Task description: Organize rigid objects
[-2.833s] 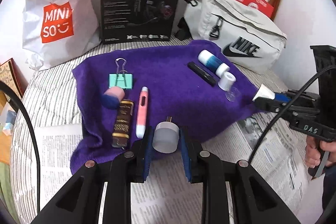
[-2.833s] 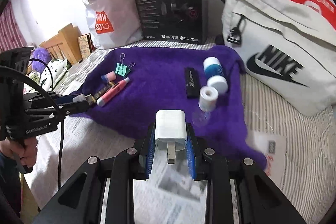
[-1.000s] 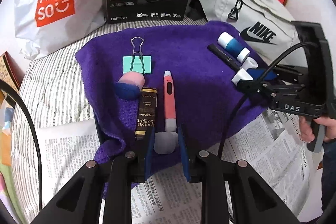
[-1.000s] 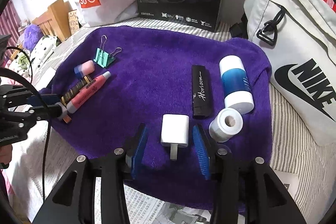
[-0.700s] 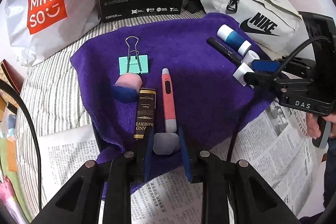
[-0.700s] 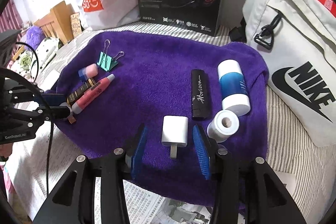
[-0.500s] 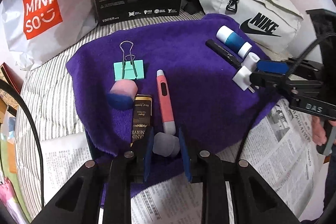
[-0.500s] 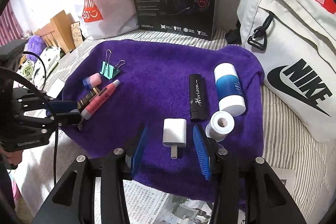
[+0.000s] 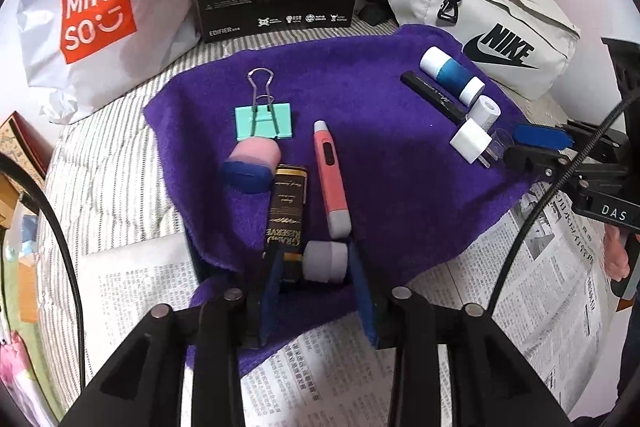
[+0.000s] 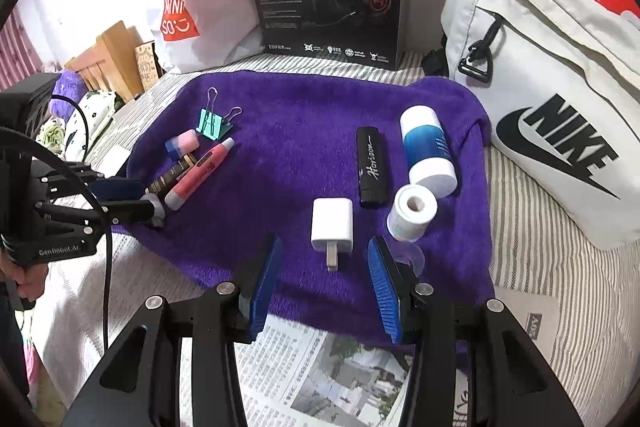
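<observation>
The purple towel (image 10: 304,147) carries two groups of rigid objects. Along its right edge lie the blue-and-white bottle (image 10: 427,151), the black case (image 10: 372,167), the white tape roll (image 10: 412,213) and the white charger plug (image 10: 332,225). Near its left edge lie the teal binder clip (image 9: 264,121), the pink-and-blue eraser (image 9: 252,167), the dark chocolate bar (image 9: 286,211) and the pink pen (image 9: 330,179).

The grey-white cap (image 9: 324,261) lies at the towel's near edge, just below the pen's tip. Judged from this layout, sorting is nearly complete.

The left gripper (image 9: 316,291) sits low at the near edge, its pads spread apart, one on each side of the cap; contact cannot be confirmed. The right gripper (image 10: 326,287) hovers at the near right edge, jaws wide, the plug lying free between and ahead of its fingers (image 10: 260,283).
</observation>
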The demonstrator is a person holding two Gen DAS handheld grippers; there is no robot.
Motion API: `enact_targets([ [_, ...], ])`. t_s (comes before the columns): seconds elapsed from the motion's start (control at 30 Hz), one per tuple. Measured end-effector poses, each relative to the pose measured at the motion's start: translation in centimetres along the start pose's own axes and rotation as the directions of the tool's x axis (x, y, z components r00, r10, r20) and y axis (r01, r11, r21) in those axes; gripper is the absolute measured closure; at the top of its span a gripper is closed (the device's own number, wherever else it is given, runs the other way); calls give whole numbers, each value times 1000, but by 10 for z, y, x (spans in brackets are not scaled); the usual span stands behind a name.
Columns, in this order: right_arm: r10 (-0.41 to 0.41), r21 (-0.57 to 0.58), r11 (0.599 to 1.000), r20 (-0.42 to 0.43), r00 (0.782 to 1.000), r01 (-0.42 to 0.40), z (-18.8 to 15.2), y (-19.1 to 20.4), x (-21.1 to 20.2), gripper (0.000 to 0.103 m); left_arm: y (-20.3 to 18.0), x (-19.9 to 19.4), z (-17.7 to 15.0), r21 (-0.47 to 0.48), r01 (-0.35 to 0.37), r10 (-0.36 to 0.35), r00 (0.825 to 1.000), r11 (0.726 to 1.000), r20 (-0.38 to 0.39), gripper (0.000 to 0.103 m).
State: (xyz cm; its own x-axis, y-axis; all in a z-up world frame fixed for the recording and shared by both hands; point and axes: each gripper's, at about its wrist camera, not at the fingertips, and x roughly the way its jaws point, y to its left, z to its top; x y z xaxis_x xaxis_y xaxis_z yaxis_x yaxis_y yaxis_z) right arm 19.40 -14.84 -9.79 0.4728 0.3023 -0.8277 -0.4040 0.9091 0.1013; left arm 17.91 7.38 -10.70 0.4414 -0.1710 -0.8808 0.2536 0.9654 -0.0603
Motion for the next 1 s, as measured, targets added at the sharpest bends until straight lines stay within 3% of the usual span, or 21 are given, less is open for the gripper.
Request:
enact_targets([
  [0.1, -2, 12, 1000, 6, 1000, 2, -5, -1, -7, 57, 3, -7, -2, -7, -25, 25, 1000, 1000, 0, 52],
  [0.3, -7, 21, 1000, 13, 1000, 7, -15, 2, -21, 47, -2, -28, -13, 2, -55, 55, 999, 999, 2, 37],
  [0.43, -26, 26, 999, 17, 1000, 25, -21, 10, -39, 34, -13, -44, -25, -2, -77, 77, 997, 997, 23, 24],
  [0.57, -49, 45, 998, 30, 998, 48, -28, 20, -62, 13, -26, -60, -34, -31, -85, 86, 995, 996, 51, 22],
  [0.7, -65, 91, 994, 26, 998, 62, -38, 26, -84, 11, -40, -77, -41, -67, -89, 93, 993, 994, 68, 13],
  [1.0, -122, 190, 976, 57, 991, 109, -60, 36, -136, 0, -60, -113, -59, -112, -151, 162, 981, 982, 104, 8],
])
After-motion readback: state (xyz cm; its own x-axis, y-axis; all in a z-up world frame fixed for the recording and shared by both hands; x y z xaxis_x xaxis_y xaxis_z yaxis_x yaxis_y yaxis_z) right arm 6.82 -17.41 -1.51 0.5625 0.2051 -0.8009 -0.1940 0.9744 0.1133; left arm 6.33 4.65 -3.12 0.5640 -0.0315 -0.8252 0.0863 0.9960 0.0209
